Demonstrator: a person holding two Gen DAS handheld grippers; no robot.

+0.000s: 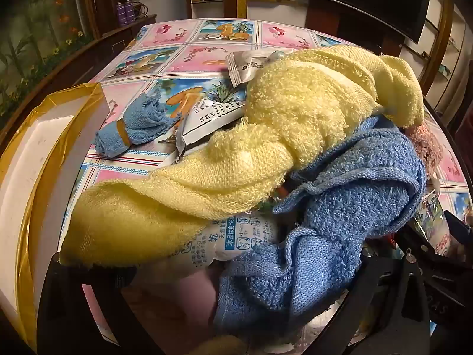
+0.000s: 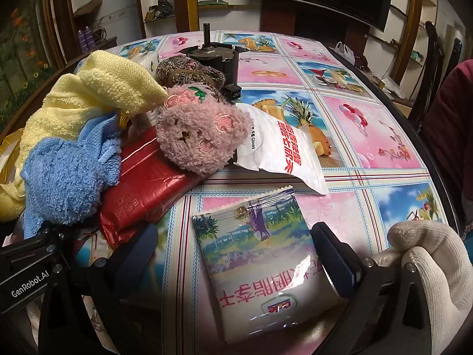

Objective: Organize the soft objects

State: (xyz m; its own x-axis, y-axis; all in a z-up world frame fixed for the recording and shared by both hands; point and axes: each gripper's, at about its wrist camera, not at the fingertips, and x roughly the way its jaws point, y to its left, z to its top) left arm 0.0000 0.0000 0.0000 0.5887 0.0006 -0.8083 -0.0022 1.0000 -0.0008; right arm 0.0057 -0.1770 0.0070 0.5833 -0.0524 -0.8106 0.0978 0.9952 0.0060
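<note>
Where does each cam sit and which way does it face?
Left wrist: on the left gripper, low over the pile, facing the yellow towel and blue towel; own dark fingers show.
Right wrist: on the right gripper, facing a snack pouch between open fingers; gloved hand shows.
Shared: both towels, patterned tablecloth.

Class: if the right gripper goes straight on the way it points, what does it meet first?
The right gripper is open, and the printed snack packet already lies between its fingers, so it meets that first. Beyond lies the white bag, probably.
</note>
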